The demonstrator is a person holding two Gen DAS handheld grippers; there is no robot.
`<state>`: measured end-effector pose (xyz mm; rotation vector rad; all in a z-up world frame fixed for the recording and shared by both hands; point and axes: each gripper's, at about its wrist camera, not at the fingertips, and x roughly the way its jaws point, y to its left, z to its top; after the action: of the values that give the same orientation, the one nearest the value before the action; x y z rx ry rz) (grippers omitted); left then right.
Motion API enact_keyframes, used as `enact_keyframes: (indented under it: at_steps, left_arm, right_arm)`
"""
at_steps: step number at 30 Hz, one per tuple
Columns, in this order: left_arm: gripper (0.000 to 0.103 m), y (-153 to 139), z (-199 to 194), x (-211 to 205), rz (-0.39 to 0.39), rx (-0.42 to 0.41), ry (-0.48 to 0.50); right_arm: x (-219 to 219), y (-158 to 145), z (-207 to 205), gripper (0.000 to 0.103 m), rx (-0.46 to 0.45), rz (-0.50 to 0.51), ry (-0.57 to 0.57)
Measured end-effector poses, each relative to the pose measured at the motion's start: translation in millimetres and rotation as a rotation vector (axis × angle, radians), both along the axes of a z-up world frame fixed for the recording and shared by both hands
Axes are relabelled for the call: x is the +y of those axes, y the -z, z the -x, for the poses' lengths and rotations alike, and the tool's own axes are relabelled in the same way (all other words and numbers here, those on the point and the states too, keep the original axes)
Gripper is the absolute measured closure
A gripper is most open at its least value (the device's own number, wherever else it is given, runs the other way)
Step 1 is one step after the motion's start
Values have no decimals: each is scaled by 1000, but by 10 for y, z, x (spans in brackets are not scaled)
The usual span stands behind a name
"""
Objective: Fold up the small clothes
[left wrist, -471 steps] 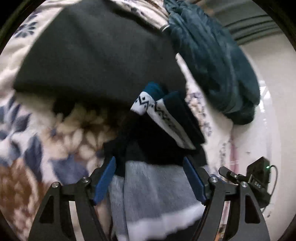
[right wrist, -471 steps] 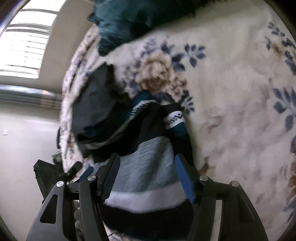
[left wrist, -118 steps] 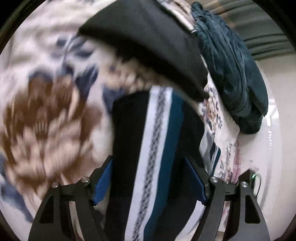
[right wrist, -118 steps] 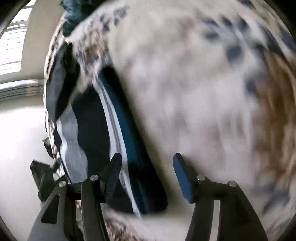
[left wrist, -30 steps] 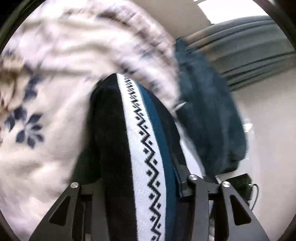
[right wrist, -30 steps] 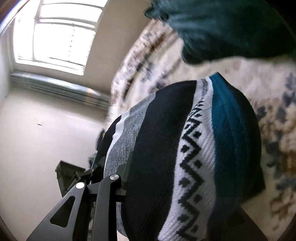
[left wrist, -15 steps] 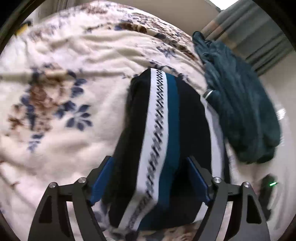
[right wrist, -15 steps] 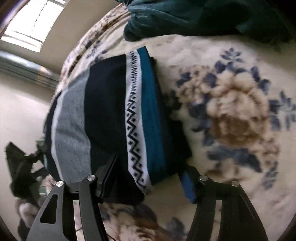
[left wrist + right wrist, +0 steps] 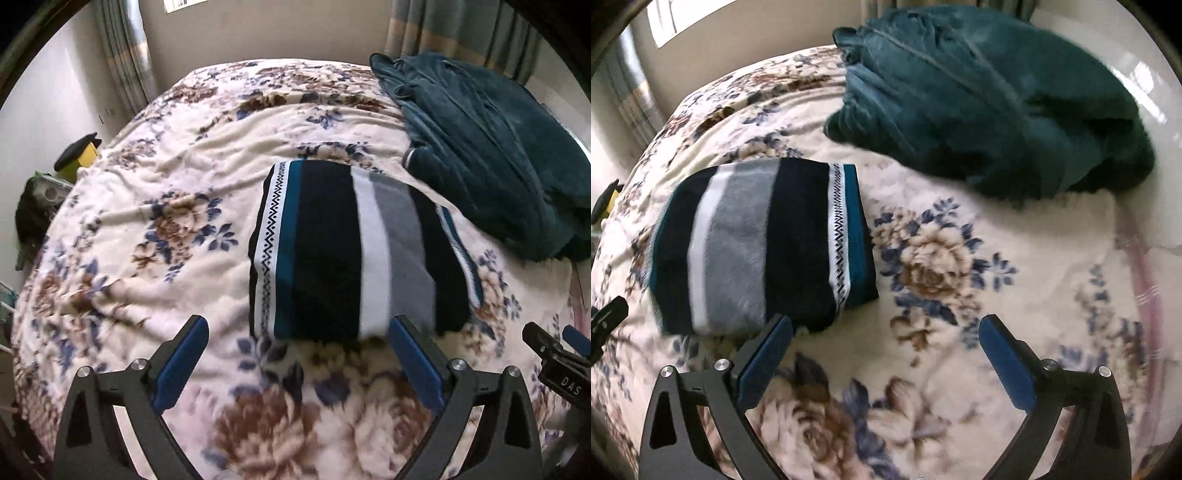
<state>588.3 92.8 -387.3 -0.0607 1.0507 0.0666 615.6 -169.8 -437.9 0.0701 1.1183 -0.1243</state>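
A folded striped sweater [image 9: 343,251] in black, white, grey and teal with a zigzag band lies flat on the floral blanket [image 9: 155,236]. It also shows in the right wrist view [image 9: 761,243], left of centre. My left gripper [image 9: 295,354] is open and empty, held back above the sweater's near edge. My right gripper [image 9: 884,350] is open and empty, above bare blanket [image 9: 960,295] just right of the sweater. The tip of the right gripper shows at the left wrist view's right edge [image 9: 554,358].
A crumpled dark teal fleece garment [image 9: 480,147] lies at the far right of the bed; it also shows in the right wrist view [image 9: 979,103]. Curtains [image 9: 122,55] and wall stand behind the bed. A yellow and black object [image 9: 81,155] sits off the bed's left side.
One second ago both grippers were shut on the sweater and carrying it. They have since opened, let it go on the blanket, and pulled back and up.
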Motion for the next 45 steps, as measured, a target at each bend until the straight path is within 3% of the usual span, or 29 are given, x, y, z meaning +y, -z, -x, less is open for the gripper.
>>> enact_keyframes:
  at_steps: [10, 19, 25, 34, 45]
  left_arm:
    - [3, -1176, 875, -202, -16, -84, 24]
    - [3, -2302, 1723, -382, -34, -172, 50]
    - [3, -2797, 2207, -429, -25, -202, 38]
    - [3, -3076, 2519, -409, -26, -237, 20]
    - [0, -3161, 2645, -380, -48, -259, -9]
  right_arm:
    - [16, -1533, 1055, 1, -141, 59, -24]
    - [-49, -2920, 2079, 1, -261, 50, -65]
    - [-137, -3543, 2628, 1, -303, 35, -90]
    - [-230, -3978, 3125, 1, -341, 19, -96]
    - [-231, -4161, 3147, 0, -373, 19, -115]
